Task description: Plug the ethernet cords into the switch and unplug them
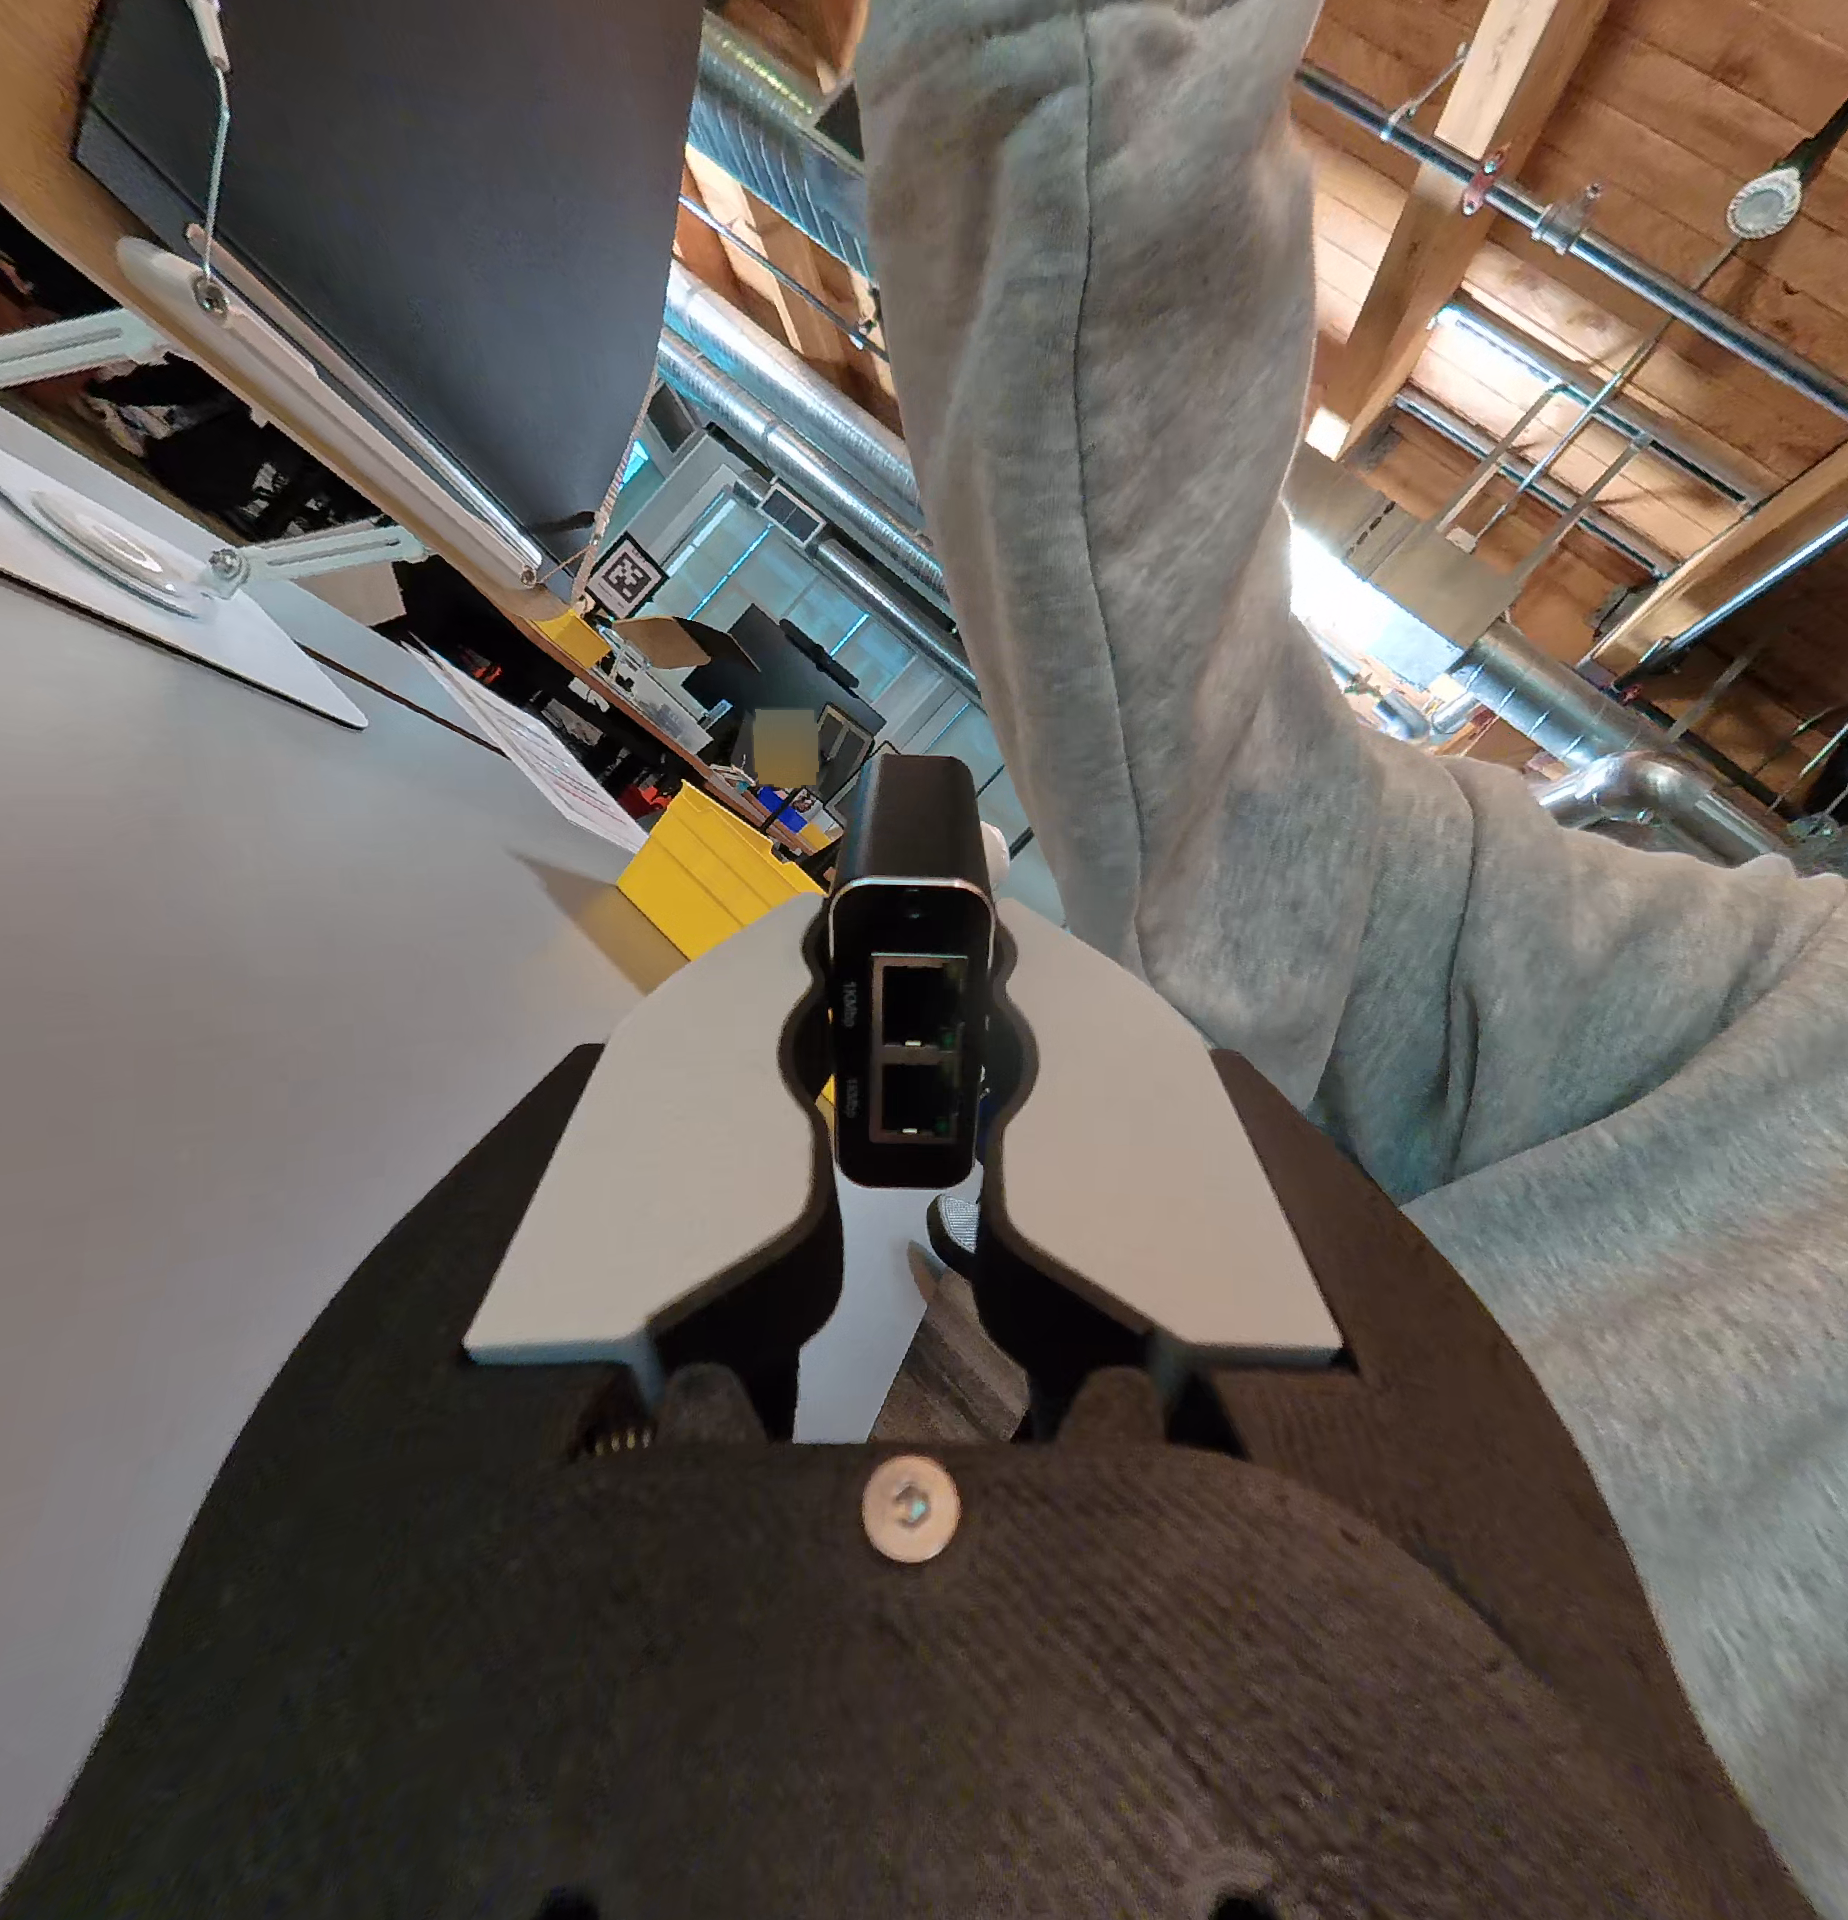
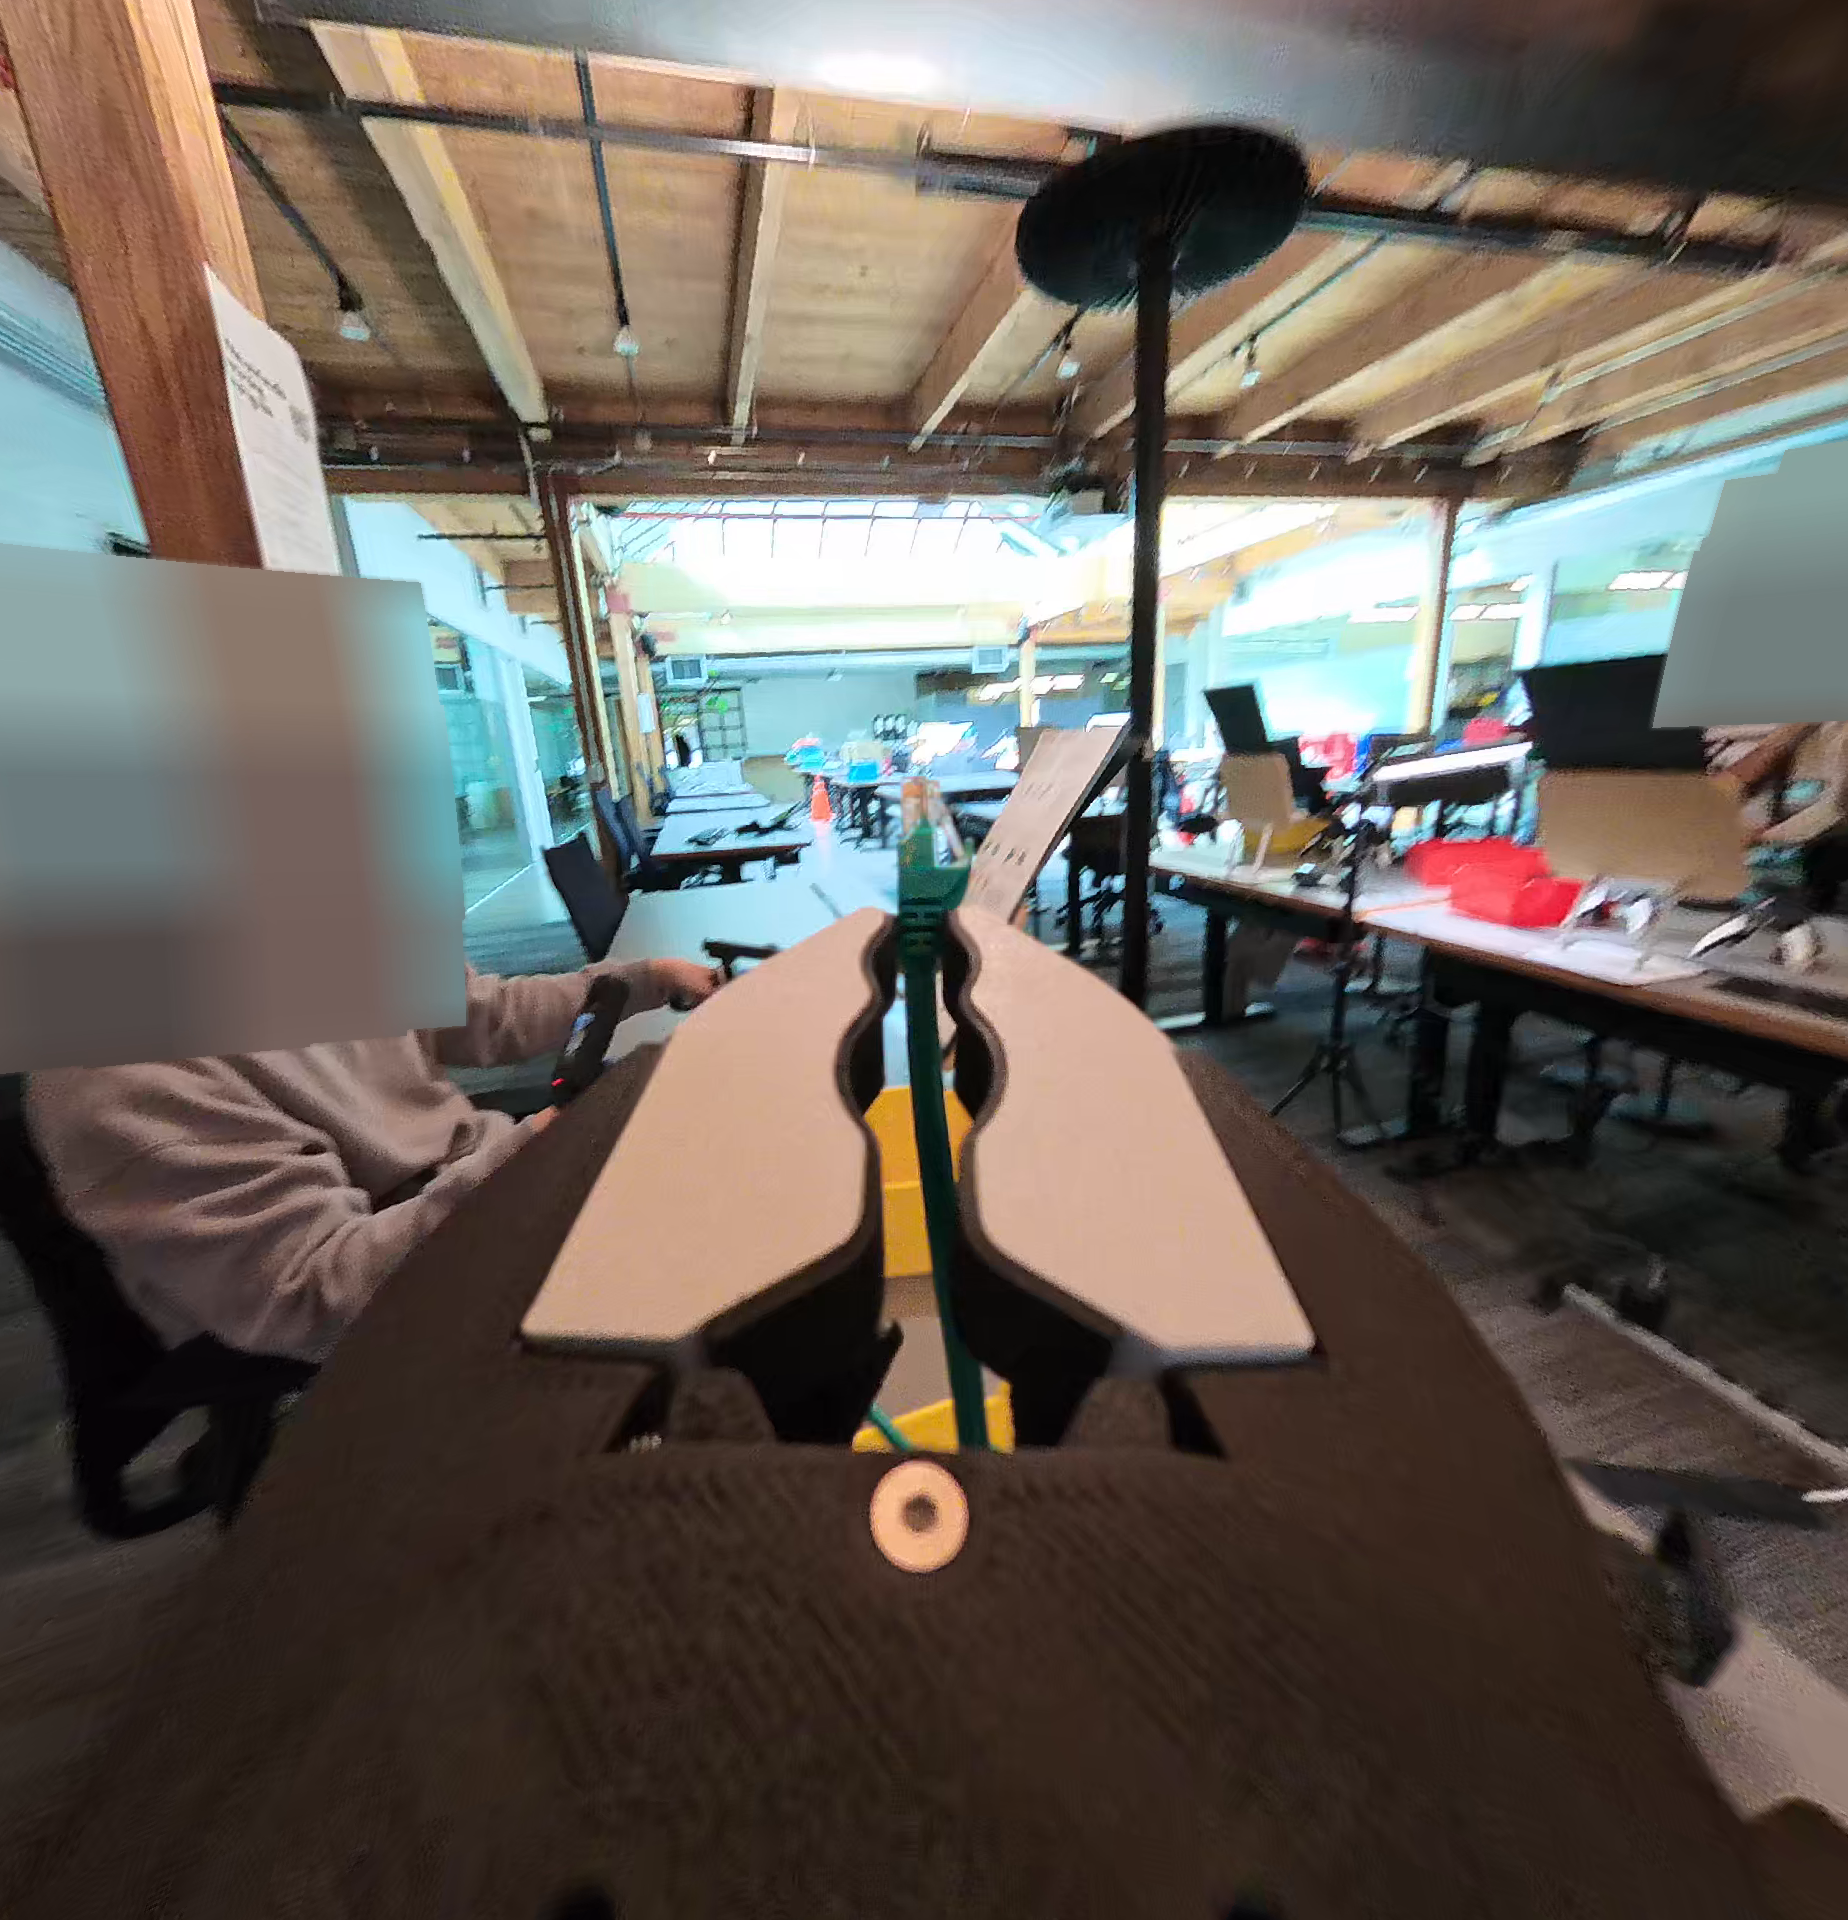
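My left gripper (image 1: 912, 977) is shut on a small black switch (image 1: 912, 997). The switch is held in the air with its two ethernet ports facing the camera, and both ports show empty. My right gripper (image 2: 918, 935) is shut on a green ethernet cord (image 2: 930, 1039). The cord runs back between the fingers, and its clear plug (image 2: 920, 816) sticks out past the fingertips, pointing away. The switch does not show in the right wrist view, and the cord does not show in the left one.
A grey-sleeved arm (image 1: 1159, 520) crosses the left wrist view to the right of the switch. A white table (image 1: 224, 935) lies on the left, with yellow bins (image 1: 712, 873) beyond. In the right wrist view, a yellow bin (image 2: 904, 1195) sits below the fingers, a seated person's sleeve (image 2: 276, 1164) is left, a black pole (image 2: 1148, 623) ahead.
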### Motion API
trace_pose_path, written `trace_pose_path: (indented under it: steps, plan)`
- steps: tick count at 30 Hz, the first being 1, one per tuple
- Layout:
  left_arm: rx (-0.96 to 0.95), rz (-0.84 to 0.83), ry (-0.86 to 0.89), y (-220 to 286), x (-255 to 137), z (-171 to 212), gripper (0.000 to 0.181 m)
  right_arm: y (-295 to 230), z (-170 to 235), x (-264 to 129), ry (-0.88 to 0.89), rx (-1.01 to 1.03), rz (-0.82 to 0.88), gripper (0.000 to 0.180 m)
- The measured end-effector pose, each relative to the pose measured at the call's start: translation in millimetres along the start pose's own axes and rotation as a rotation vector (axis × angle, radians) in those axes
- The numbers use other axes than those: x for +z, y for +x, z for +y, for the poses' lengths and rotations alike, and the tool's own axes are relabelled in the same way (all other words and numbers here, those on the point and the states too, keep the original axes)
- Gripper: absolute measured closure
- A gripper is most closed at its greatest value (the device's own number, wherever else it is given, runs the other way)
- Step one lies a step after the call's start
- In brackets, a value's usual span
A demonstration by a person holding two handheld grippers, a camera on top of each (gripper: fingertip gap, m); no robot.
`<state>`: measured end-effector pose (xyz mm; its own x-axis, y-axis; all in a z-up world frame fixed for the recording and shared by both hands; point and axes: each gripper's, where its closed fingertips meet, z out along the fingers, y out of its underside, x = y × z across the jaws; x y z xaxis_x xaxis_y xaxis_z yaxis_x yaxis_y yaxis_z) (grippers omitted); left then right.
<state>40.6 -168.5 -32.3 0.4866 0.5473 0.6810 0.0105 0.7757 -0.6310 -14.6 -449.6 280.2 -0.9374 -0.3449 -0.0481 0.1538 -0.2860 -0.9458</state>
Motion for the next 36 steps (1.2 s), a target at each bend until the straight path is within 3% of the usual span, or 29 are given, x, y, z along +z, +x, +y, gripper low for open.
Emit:
trace_pose_path:
  steps: [7,11,14,19,24,29,32,36]
  plan:
    - [-0.004,-0.003,-0.022,-1.2,2.7,7.0,0.156,36.4,-53.1,-88.9,0.124,-0.095,0.111,0.172]
    - [0.007,-0.014,-0.030,-2.9,2.6,8.9,0.156,33.5,-45.5,-161.1,0.062,-0.072,0.083,0.172]
    - [0.013,-0.028,-0.032,-7.8,0.8,8.8,0.157,21.2,-16.7,-225.4,-0.052,-0.222,0.109,0.172]
    - [-0.013,-0.042,-0.050,-20.5,-0.7,17.0,0.156,12.7,67.0,-338.8,-0.340,-0.615,0.260,0.173]
    - [-0.059,-0.034,-0.092,-22.7,11.9,37.4,0.156,0.6,150.0,-432.3,-0.570,-0.798,0.337,0.173]
    - [-0.095,-0.003,-0.146,-17.2,41.1,59.3,0.156,-26.5,206.2,-484.3,-0.711,-0.906,0.283,0.172]
    - [-0.196,0.057,-0.156,-11.2,59.7,72.3,0.156,-40.8,223.0,-496.4,-0.799,-1.059,0.222,0.172]
    - [-0.368,0.097,-0.198,-11.2,77.5,95.6,0.156,-58.9,242.8,-509.2,-0.853,-1.119,0.142,0.173]
